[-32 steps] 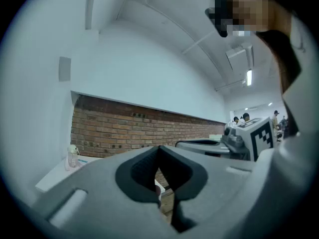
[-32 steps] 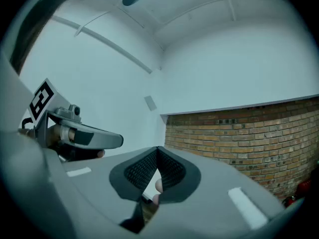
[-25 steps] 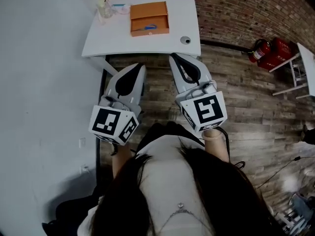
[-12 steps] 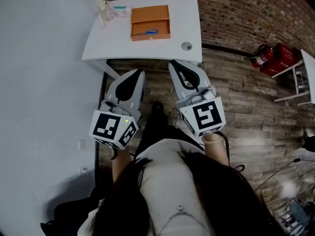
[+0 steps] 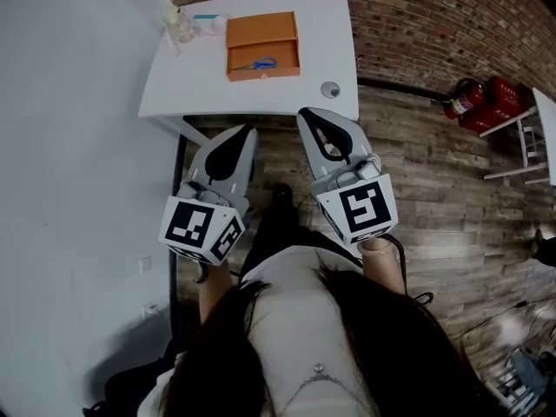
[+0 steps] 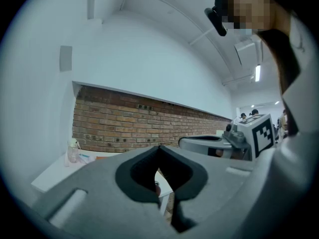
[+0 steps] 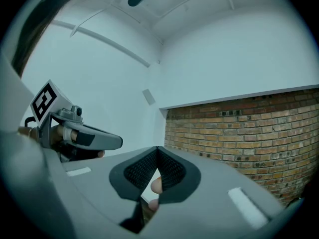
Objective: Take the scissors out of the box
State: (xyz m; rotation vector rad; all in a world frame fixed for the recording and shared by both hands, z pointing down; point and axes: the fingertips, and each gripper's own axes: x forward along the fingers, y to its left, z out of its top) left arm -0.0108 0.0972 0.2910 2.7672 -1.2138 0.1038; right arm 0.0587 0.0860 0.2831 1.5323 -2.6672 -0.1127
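The scissors [image 5: 261, 62], with blue handles, lie in the near part of the open orange box [image 5: 262, 26] on the white table [image 5: 330, 33]. Their long axis runs roughly side to side in the head view; which end points where is too small to tell for sure. From the box outward, both tools sit back around the table's near edge, well apart from it. The left gripper [image 5: 246, 131] points up just left of the scissors and the right gripper [image 5: 306, 114] just right of them, so the scissors lie ahead and between the two, neither clearly nearer. Each gripper has its jaws closed together and holds nothing. My judgement is that the coming reach must go forward over the box's near wall.
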